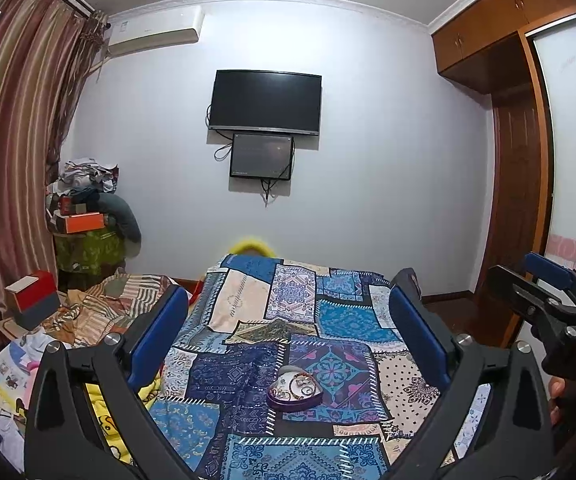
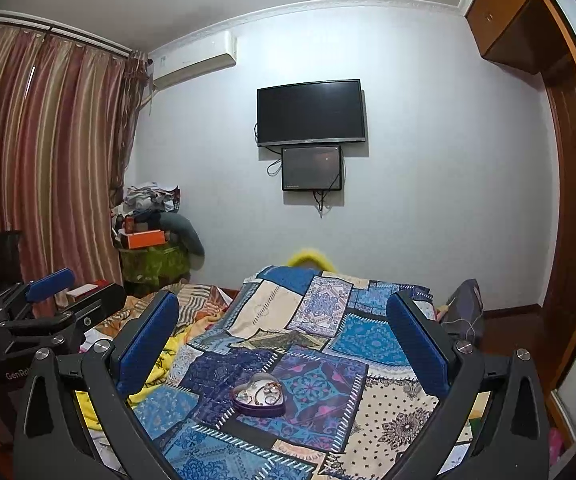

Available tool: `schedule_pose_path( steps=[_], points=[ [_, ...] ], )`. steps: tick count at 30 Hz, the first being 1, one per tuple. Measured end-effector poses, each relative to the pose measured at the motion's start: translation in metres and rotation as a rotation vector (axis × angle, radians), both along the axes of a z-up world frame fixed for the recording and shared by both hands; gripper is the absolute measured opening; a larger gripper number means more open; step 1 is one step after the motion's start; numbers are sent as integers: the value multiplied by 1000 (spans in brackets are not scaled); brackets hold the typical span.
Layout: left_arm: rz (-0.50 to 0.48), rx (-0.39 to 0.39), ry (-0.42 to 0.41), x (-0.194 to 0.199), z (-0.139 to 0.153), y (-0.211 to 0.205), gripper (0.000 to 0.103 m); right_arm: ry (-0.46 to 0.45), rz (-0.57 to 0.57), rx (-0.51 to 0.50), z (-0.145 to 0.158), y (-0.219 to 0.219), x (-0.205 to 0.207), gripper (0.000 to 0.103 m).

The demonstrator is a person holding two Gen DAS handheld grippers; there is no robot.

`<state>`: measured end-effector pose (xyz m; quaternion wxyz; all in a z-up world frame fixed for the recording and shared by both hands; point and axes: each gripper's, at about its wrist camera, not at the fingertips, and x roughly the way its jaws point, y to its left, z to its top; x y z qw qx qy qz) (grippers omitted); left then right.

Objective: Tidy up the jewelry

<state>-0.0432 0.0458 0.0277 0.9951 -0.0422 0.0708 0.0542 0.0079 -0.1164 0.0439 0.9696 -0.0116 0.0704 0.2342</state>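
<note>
Both claws wide open, nothing between the blue pads. Left claw [image 1: 288, 332] and right claw [image 2: 284, 332] side by side above the bed, both aimed almost level, just a little down. No touching anything yet.

Heart-shaped jewelry box [image 1: 294, 394] on the patchwork bedspread [image 1: 351, 320], lid off, right in front of both claws (a purple box with pale lining). Inside: a few rings and bracelets [image 1: 301, 385], small and shiny, all in a heap. Too small to count or tell apart. Same box in the right view too [image 2: 259, 397], a bit left of middle there.

No loose jewelry seen on the bedspread. No second box or tray seen near it either.

Step in hand, at a guess: either the very start or the very end, with the jewelry already in the box and nothing held.

Next move, if more sorting is wanted: down and forward to the box, a slow pinch on one small piece. Tricky, since thin rings slip easily from big flat pads, and a bump could tip the light box on the soft bed.
</note>
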Motion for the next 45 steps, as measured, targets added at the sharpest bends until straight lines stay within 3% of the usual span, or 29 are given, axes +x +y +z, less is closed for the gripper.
schedule_pose_path(
  steps=[45],
  points=[
    [7,-4,39,15,-9,3,102,45,0,-17,1,-1,3,103]
  ],
)
